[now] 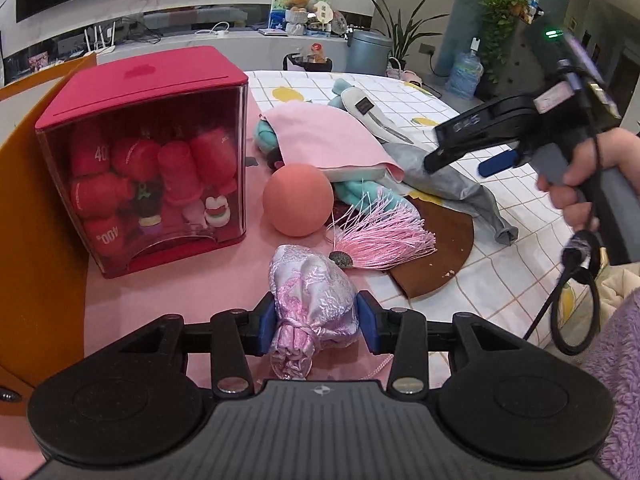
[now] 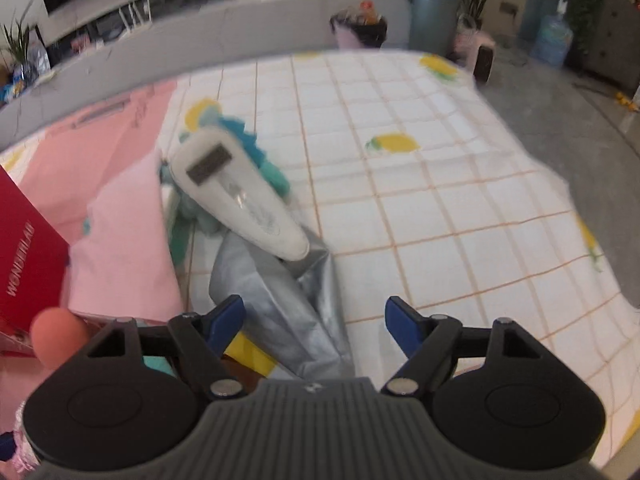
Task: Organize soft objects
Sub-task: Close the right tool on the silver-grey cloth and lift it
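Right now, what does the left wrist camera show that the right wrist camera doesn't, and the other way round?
Only the left wrist view shows the left hand-held gripper shut on the satin pouch, the pink tassel and the brown mat. Only the right wrist view shows the right hand-held gripper from behind, open and empty. Both show the silver cloth, white case, orange ball and red box.

left gripper (image 1: 317, 322) jaws clamp a silky pink pouch (image 1: 312, 300) near the red box (image 1: 148, 160)
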Demonstrator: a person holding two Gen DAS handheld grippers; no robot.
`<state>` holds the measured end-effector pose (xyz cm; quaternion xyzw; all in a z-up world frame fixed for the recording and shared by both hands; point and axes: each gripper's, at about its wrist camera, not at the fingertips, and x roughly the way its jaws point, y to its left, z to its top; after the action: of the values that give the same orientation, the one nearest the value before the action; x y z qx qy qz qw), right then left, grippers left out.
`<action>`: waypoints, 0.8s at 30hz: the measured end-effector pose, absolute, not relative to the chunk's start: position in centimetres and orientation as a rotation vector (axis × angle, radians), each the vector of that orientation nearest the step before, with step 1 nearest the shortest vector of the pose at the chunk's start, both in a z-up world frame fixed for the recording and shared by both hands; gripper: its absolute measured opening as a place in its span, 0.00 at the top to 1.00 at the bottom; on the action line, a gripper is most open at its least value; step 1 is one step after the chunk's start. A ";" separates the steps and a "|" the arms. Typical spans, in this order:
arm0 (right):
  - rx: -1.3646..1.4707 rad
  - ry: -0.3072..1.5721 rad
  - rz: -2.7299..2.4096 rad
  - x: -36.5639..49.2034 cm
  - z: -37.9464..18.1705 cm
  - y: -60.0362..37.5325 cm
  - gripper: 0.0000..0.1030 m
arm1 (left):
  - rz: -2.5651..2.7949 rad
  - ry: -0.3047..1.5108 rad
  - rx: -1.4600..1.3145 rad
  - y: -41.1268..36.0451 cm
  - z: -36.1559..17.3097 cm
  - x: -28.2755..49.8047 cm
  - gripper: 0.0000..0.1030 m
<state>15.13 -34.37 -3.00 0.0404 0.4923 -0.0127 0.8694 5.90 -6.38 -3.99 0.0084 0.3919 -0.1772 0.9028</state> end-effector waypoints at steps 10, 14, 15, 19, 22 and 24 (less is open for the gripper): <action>0.148 1.064 0.067 16.9 -4.8 -33.3 0.23 | -0.373 0.819 0.047 -6.7 -4.7 6.1 0.50; 0.019 1.061 0.057 16.6 -4.9 -32.0 0.40 | -0.367 0.824 0.041 -6.7 -4.8 6.2 0.46; -0.015 1.056 0.047 16.4 -4.9 -31.8 0.45 | -0.367 0.822 0.040 -6.7 -4.9 6.1 0.45; -0.040 1.035 0.020 15.8 -4.6 -31.6 0.74 | -0.369 0.809 0.048 -6.8 -5.0 6.1 0.51; -0.071 1.041 0.036 15.1 -4.2 -31.1 0.86 | -0.373 0.802 0.047 -6.7 -4.9 5.9 0.52; -0.097 1.042 0.031 14.4 -3.8 -30.8 0.91 | -0.373 0.802 0.041 -6.6 -4.8 5.9 0.53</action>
<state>14.41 -30.75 -3.77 -0.0461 0.4975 0.0146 0.8661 5.89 -6.61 -4.84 0.0198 0.3881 -0.1803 0.9036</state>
